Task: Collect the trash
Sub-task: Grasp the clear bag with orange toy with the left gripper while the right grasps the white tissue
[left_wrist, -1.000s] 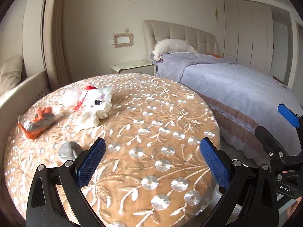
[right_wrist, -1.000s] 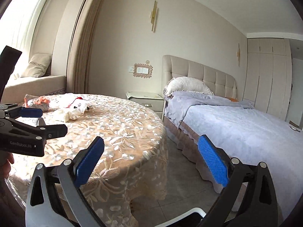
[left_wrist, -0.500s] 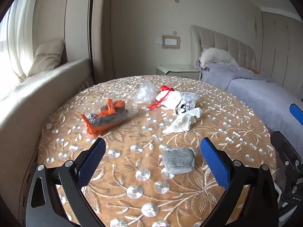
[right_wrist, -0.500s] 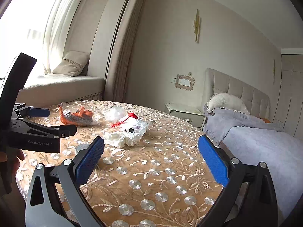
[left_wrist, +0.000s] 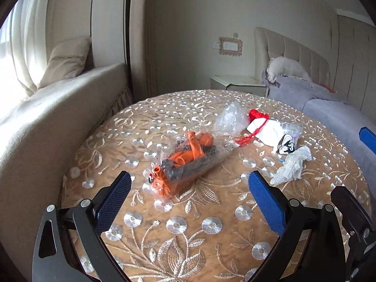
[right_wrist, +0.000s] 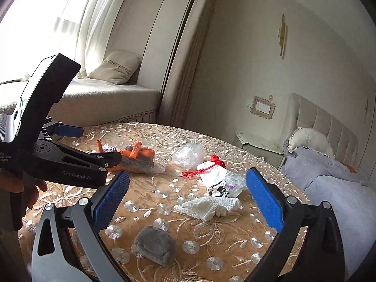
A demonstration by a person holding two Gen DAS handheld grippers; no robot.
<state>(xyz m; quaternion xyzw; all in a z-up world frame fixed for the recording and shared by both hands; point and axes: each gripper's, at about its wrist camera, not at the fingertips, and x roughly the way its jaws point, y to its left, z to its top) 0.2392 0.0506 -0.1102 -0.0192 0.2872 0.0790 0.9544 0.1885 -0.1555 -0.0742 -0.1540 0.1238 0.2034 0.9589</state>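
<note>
A clear bag of orange balloons [left_wrist: 188,157] lies on the round table's embroidered cloth [left_wrist: 178,253], just beyond my open left gripper [left_wrist: 189,183], which holds nothing. Past the bag are crumpled clear plastic [left_wrist: 229,119], a white packet with red string [left_wrist: 265,129] and a white tissue [left_wrist: 291,166]. My right gripper [right_wrist: 188,176] hangs open and empty over the near side of the table. A grey pad [right_wrist: 156,244] lies below it, and the tissue [right_wrist: 206,208] lies between its fingers in that view.
A cushioned window seat [left_wrist: 47,108] with a pillow [left_wrist: 65,61] runs close along the table's left side. A bed [left_wrist: 340,117] and a nightstand [left_wrist: 237,82] stand behind and to the right. A hand [right_wrist: 25,188] holds the left gripper.
Both views have swung left from the bed to the table. The left gripper has come nearer to the orange balloon bag, which now sits between its fingers in view. Both grippers stay open.
</note>
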